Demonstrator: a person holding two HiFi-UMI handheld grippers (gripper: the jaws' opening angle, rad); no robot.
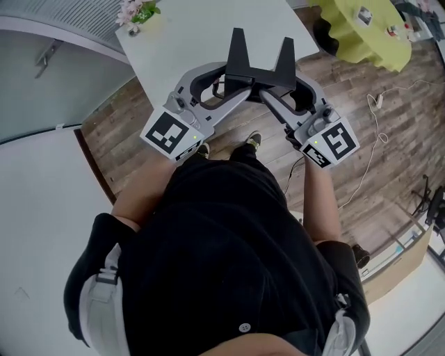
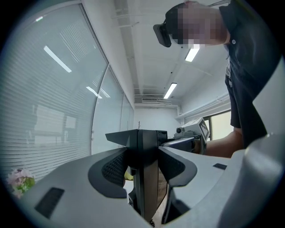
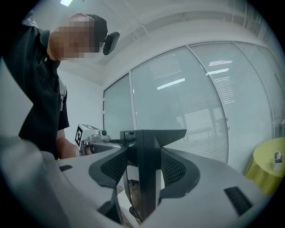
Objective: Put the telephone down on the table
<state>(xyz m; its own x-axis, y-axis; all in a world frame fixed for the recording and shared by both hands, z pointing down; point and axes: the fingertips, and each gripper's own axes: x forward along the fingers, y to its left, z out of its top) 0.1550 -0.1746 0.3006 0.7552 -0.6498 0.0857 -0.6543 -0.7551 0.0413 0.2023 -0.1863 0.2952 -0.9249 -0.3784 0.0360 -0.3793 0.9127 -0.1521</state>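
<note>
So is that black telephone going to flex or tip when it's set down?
The telephone looks rigid: it holds its angular shape while clamped by the left gripper and right gripper. Its two upright prongs suggest it could tip on the table.

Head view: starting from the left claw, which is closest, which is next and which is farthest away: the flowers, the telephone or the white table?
1. Telephone: gripped in the left claw.
2. White table: right beyond the claw.
3. Flowers: on the table's far left corner.
</note>
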